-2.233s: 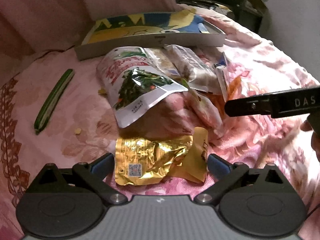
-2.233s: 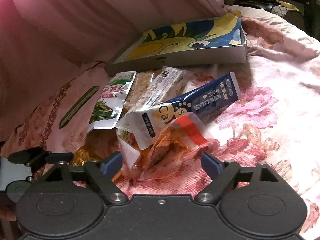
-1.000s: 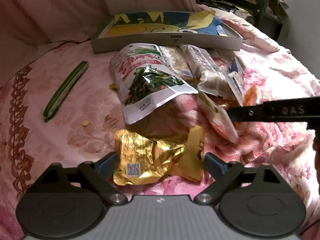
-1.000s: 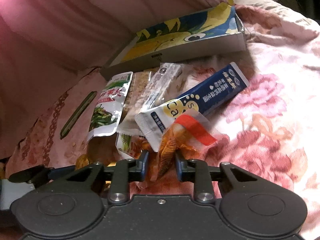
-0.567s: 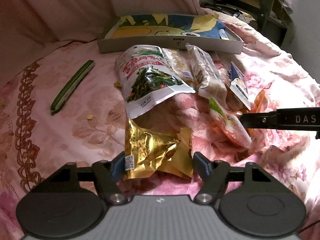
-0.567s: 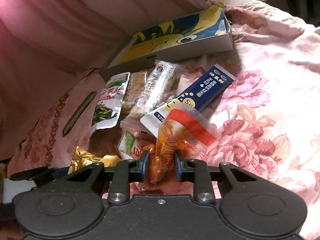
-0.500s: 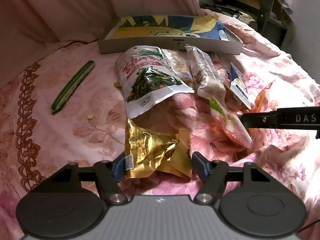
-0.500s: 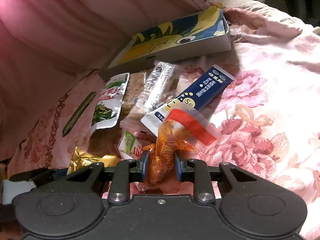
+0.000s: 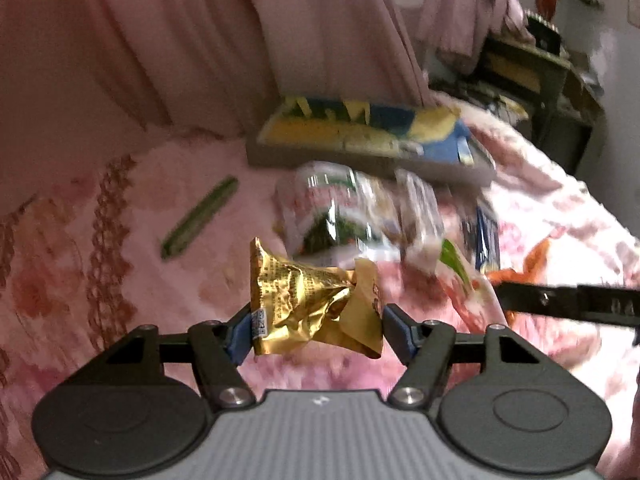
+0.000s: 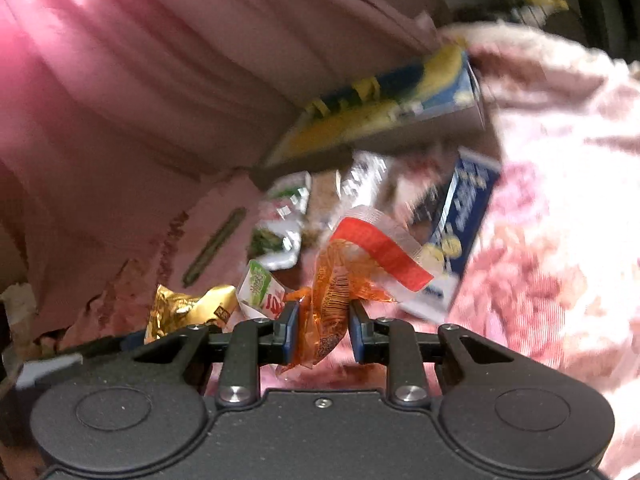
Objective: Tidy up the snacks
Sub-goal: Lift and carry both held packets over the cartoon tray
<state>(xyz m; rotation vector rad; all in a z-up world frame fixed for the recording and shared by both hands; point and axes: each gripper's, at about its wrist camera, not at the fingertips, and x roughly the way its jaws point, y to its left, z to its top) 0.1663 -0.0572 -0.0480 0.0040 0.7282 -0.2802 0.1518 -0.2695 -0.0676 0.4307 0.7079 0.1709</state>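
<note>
**Helper:** Where do things stand?

**Me:** My left gripper [image 9: 316, 330] has its jaws clamped on the gold foil packet [image 9: 308, 306], one pad at each side, and the packet hangs clear of the floral bedspread [image 9: 80, 248]. My right gripper [image 10: 322, 330] is pinched tight on the orange packet with the red strip [image 10: 340, 284], which is also off the cloth.

**Helper:** So what is actually sorted?

**Me:** Nothing that I can see. The tray with the yellow and blue lining [image 9: 368, 140] sits toward the far edge of the bedspread, and I judge it to be where the snacks belong, though blur hides whether anything lies in it. These two packets are only picked up, not placed.

**Helper:** And what is left?

**Me:** Most of it. The green vegetable pouch [image 9: 332, 216], a clear wrapped bar [image 9: 420, 208], the blue packet [image 10: 460, 216] and a small green and red sachet [image 10: 262, 288] lie heaped just in front of the tray's near wall.

**Helper:** Anything in your way?

**Me:** That heap lies between me and the tray, so I would have to carry over it. A green strip [image 9: 198, 218] lies apart toward the left edge, out of the path.
</note>
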